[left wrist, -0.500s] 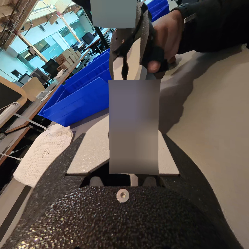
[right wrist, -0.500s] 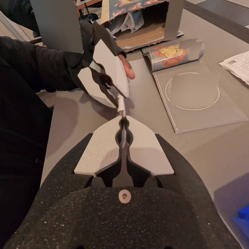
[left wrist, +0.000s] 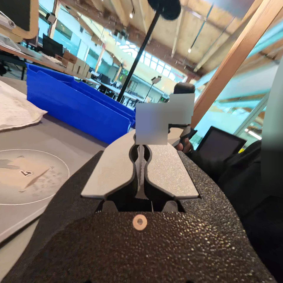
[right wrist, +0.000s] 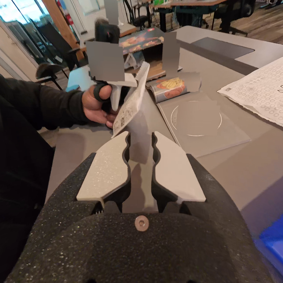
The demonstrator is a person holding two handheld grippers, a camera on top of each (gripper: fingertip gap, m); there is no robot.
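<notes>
My left gripper is shut on a thin white paper packet with a serrated edge, seen edge-on between its fingers. In the right wrist view the left gripper holds this printed packet tilted above the grey table, with a hand behind it. My right gripper is open, its fingers apart. The packet's lower corner hangs just past its left fingertip, and neither pad presses on it. The right gripper also shows in the left wrist view, behind the left fingers.
Blue bins stand to the left. An open booklet with a white circle and a white sheet of printed circles lie on the table. An open cardboard box stands at the back. A dark mat lies far right. Across from one pair of fingers to the other is roughly 7 cm.
My right gripper has opened and let go of the packet. My left gripper has closed fully on it, and its view has swung from down over the table to level with it.
</notes>
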